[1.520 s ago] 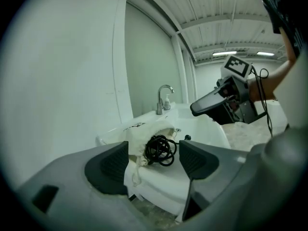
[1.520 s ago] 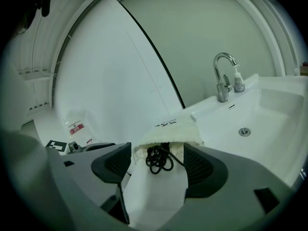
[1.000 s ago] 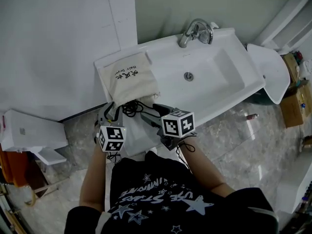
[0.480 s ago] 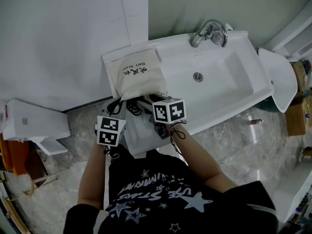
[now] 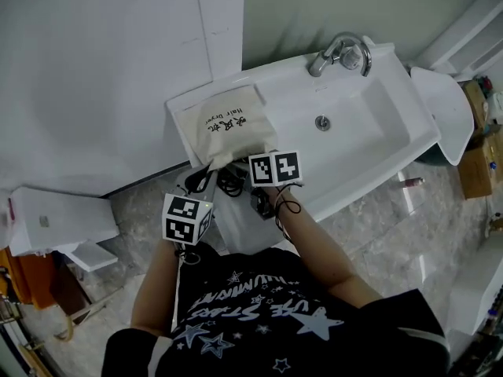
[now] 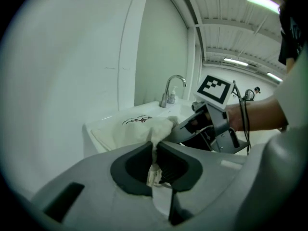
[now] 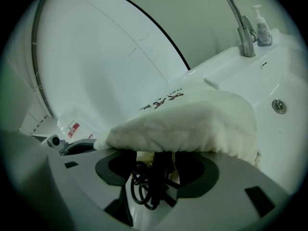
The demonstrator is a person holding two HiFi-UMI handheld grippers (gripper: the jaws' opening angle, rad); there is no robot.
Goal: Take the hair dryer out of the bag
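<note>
A cream drawstring bag [image 5: 228,124] with black print lies on the ledge at the left of the white sink [image 5: 369,151]. My left gripper [image 6: 155,157] has just closed and is shut on a fold of cream fabric at the bag's [image 6: 137,129] mouth. My right gripper [image 7: 156,170] is pushed in under the bag's [image 7: 192,119] gathered mouth. Its jaws have been closing but still stand open around a coiled black cord [image 7: 147,189] and a dark stem above it, with the pads apart from them. The rest of the hair dryer is hidden inside the bag.
A chrome faucet [image 5: 342,52] stands behind the basin with its drain [image 5: 322,122], and a soap bottle [image 7: 262,25] stands beside the faucet. A white wall panel rises at the left. A white box [image 5: 55,218] sits on the marble floor at the left.
The right gripper has moved left and in, from beside the bag's mouth to under it, around the cord. The left gripper has rolled and closed on the bag's edge.
</note>
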